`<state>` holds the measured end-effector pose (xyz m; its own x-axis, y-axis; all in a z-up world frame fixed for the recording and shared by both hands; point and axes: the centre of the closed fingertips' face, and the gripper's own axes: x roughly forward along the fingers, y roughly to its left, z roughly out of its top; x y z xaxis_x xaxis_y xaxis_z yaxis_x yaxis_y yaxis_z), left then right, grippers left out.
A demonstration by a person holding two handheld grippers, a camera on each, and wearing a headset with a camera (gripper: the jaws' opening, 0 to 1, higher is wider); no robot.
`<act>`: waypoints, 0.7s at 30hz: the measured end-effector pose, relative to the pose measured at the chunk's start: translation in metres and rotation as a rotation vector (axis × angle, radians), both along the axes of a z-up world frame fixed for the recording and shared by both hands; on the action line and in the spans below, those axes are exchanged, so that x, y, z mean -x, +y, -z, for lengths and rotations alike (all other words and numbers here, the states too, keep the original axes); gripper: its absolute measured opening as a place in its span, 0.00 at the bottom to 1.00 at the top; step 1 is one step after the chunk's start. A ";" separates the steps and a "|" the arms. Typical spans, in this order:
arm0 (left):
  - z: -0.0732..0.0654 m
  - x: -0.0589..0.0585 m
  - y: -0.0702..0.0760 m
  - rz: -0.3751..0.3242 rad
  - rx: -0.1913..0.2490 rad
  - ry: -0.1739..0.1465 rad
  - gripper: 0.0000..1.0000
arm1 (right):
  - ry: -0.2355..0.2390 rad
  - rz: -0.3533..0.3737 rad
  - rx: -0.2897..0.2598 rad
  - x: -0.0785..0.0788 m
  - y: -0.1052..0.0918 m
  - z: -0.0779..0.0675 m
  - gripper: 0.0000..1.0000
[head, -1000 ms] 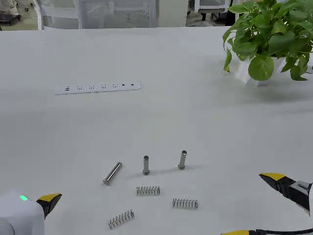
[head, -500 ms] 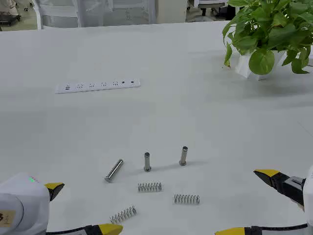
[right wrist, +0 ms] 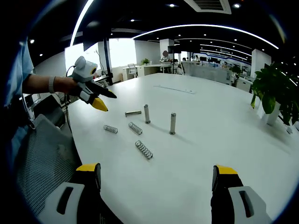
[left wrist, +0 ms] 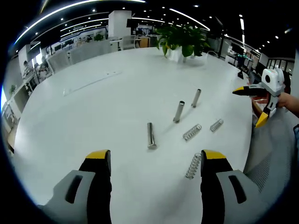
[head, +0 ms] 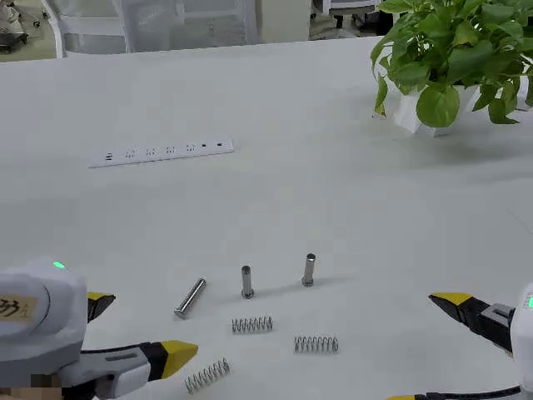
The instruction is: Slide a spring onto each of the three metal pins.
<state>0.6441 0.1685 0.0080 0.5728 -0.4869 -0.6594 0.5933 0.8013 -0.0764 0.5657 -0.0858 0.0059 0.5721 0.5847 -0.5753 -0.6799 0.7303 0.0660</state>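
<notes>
On the white bench (head: 333, 192), one silver metal pin (head: 191, 297) lies left of two upright pins (head: 246, 282) (head: 309, 270); three steel coil springs (head: 252, 324) (head: 316, 343) (head: 207, 375) lie just before them.

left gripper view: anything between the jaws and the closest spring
Nothing visible does. The left gripper is open, and the closest spring lies on bare table beside one jaw tip, apart from the lying pin.

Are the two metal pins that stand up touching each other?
Apart. The head view shows bare white table between the left standing pin and the right standing pin; the left gripper view shows that gap too.
</notes>
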 end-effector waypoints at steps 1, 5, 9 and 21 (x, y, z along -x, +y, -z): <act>0.000 -0.003 0.000 -0.001 -0.003 0.006 0.74 | 0.003 0.002 -0.002 0.000 0.000 0.000 0.99; 0.002 -0.012 -0.003 0.018 -0.013 0.018 0.70 | 0.007 0.010 -0.008 0.000 -0.002 0.000 0.99; 0.003 -0.019 -0.009 0.050 -0.034 0.022 0.64 | 0.007 0.017 -0.011 -0.003 -0.003 0.001 0.99; 0.010 -0.043 -0.029 0.109 -0.066 0.047 0.45 | 0.000 0.029 -0.018 -0.004 -0.003 0.000 0.99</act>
